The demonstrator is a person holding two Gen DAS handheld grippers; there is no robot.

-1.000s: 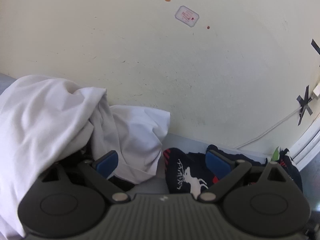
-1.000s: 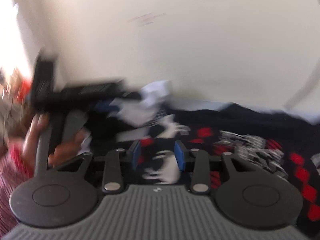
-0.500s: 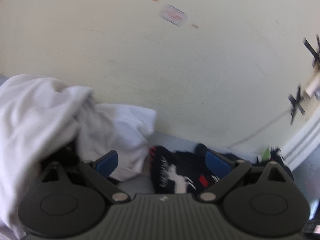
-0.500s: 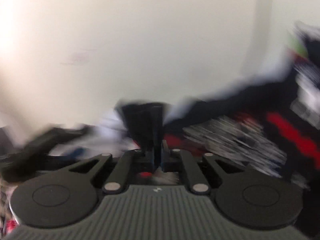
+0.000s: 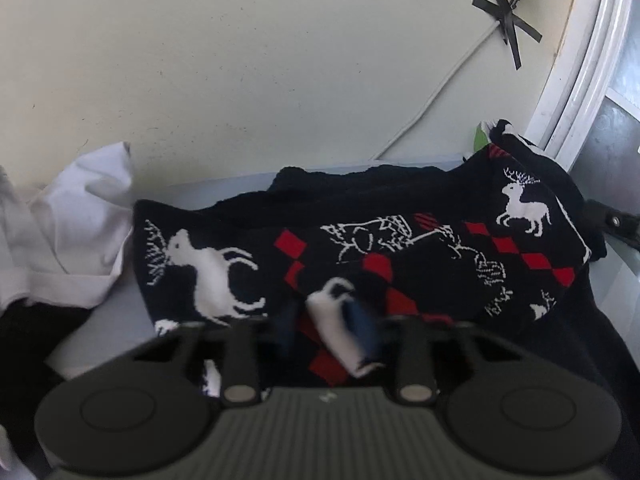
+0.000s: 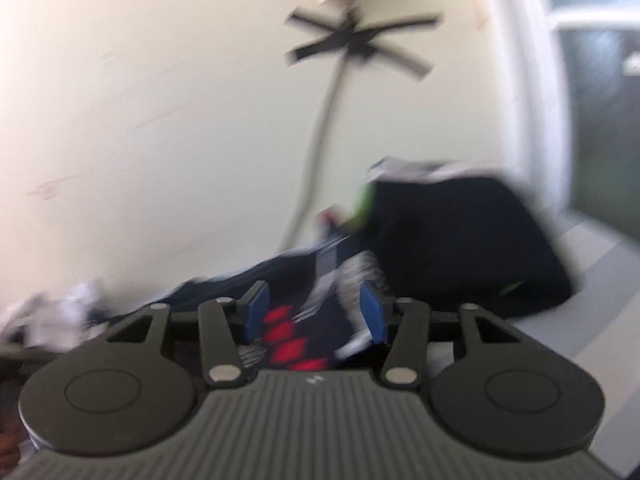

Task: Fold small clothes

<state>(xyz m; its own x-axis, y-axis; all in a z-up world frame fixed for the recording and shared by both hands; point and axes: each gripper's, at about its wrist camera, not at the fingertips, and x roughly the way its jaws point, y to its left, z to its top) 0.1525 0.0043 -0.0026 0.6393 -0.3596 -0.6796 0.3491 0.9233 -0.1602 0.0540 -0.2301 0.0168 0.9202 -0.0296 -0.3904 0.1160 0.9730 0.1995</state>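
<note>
A dark navy sweater (image 5: 400, 240) with white reindeer and red diamonds lies spread on the grey surface against the wall. My left gripper (image 5: 328, 328) is low over its near edge, its blurred jaws narrowed around a fold of the knit with a white patch. The same sweater shows in the right wrist view (image 6: 296, 332). My right gripper (image 6: 314, 312) hovers over it with the blue pads apart and sweater fabric lying between them; the frame is blurred.
A white garment (image 5: 76, 232) lies at the left by the wall. A black garment (image 6: 460, 248) sits at the right near a white door frame (image 5: 576, 64). A cable (image 5: 440, 88) taped to the wall runs down behind the sweater.
My left gripper swung right from the white garment onto the sweater and its jaws narrowed. My right gripper, shut on the sweater half a second ago, has opened and moved right.
</note>
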